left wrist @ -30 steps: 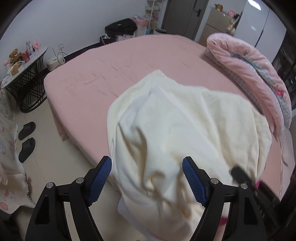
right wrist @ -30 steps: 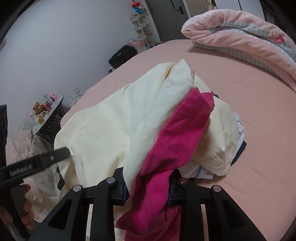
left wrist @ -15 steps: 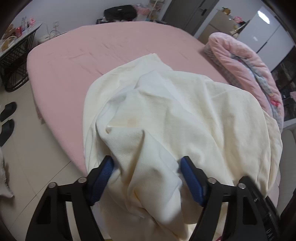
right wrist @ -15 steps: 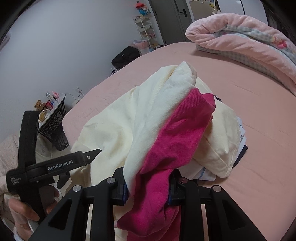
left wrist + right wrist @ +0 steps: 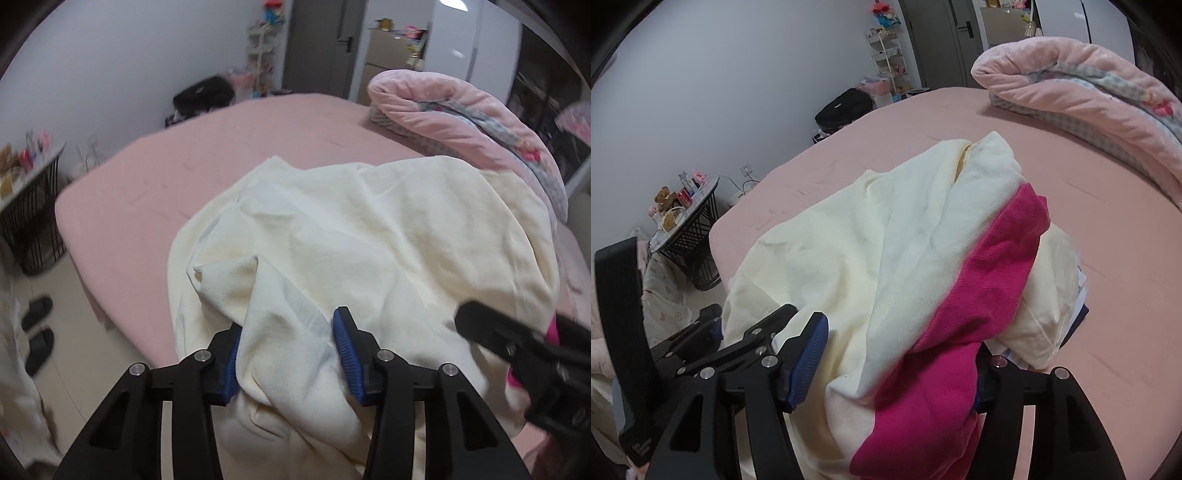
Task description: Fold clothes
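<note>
A home bedroom: pink bed (image 5: 229, 147), rolled quilt (image 5: 1071, 81), bedside table (image 5: 690, 221).

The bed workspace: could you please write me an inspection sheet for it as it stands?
Surface: pink-sheeted bed, bare beyond the pile.
Job's things: cream-white knit garment heaped at the near edge; magenta ribbed garment draped over it.
Clutter: rolled pink quilt at the far side; white and dark clothes under the pile.
Grippers: left gripper pinches a cream fold; right gripper is open, with both garments lying across it.
Cables: white cord at the wall socket.
Surroundings: black wire side table, black slippers, black bag.
</note>
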`<state>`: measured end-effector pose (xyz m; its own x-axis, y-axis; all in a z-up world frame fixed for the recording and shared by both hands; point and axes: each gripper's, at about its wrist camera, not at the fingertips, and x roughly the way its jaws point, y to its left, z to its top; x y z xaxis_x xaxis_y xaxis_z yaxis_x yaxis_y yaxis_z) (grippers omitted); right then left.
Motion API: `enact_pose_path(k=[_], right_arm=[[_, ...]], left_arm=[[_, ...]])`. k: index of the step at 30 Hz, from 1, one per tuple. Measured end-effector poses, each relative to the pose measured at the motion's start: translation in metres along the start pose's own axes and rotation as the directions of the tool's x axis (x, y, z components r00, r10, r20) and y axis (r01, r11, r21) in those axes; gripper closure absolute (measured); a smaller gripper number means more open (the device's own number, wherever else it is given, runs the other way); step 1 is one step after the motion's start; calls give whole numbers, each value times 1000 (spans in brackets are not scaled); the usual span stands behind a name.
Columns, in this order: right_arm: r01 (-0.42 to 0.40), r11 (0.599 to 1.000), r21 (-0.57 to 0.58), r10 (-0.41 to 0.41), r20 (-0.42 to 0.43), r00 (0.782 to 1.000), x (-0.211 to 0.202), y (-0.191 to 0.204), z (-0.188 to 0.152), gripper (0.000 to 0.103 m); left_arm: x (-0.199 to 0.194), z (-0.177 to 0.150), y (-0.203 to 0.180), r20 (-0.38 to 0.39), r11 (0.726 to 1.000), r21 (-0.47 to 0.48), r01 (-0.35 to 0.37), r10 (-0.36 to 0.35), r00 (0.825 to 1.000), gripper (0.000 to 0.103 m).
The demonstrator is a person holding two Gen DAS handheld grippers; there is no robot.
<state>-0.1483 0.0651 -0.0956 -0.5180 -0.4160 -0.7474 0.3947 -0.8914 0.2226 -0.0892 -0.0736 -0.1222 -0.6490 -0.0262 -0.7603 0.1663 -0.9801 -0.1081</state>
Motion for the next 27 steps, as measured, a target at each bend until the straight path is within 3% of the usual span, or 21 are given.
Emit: enact_pose_path(k=[10, 13, 15, 16, 20, 24, 27], right_arm=[[13, 1000, 14, -13, 7, 1000, 12, -5, -3, 41], [19, 1000, 22, -19, 5, 1000, 13, -8, -5, 56], [36, 999, 24, -36, 3, 999, 13, -9, -6, 75], [42, 999, 24, -42, 0, 999, 13, -10, -7, 78], [37, 999, 29, -37, 7, 999, 9, -12, -8, 82], [40, 999, 6, -41, 30, 999, 0, -6, -7, 84], [56, 998, -40, -53, 58, 997, -9, 4, -5, 84]], left_arm=[[-3, -1, -10, 40, 997, 70, -44, 41, 998, 63], [-4, -1, -13, 53, 994, 90, -57, 53, 997, 63], [-4, -1, -15, 55, 993, 101, -66, 61, 997, 64], [-5, -1, -15, 54, 992, 102, -69, 64, 996, 64], [-8, -2, -18, 68, 991, 108, -73, 66, 995, 64], [-16, -3, -25, 96, 983, 162, -87, 72, 993, 72], [-22, -1, -30, 100, 982, 178, -57, 40, 994, 78]])
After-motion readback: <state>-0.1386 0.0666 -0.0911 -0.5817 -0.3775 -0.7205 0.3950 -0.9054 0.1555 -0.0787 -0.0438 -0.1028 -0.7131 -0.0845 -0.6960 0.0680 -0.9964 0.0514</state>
